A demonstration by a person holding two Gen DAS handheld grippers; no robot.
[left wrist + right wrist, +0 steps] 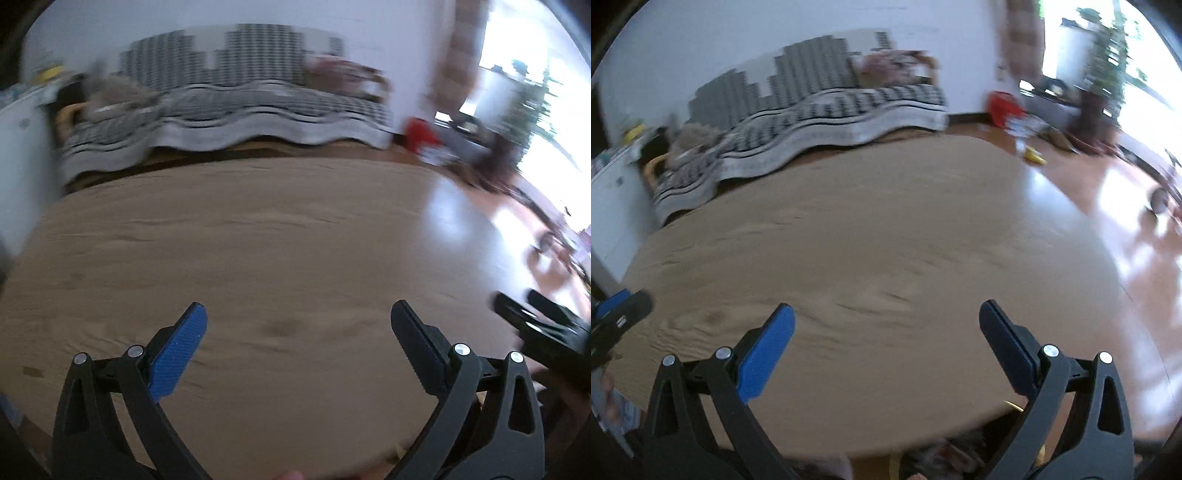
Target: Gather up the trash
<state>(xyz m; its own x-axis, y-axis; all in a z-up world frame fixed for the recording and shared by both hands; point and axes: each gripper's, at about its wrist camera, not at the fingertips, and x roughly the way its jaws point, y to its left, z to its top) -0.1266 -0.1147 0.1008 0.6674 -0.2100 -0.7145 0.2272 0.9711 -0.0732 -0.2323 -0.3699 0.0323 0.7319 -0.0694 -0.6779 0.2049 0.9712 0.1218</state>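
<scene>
The bench (280,236) is a broad round top of pale tan wood with faint darker grain streaks, matte in the middle and glossy where window light strikes its right side. The left tool (298,320) hangs over its near edge with black plastic arms, silver rivets and ribbed blue pads (176,354), spread wide with nothing between them. The right tool (886,320), built the same, is likewise spread and empty above the wood; its dark body also shows at the right edge of the left wrist view. No trash can be made out on the bench top; both views are blurred. Beyond lie a sofa (827,110) under a black-and-white checked cover, a red container (1003,105) and a small yellow object (1034,157) on the shiny brown floor (1108,192).
</scene>
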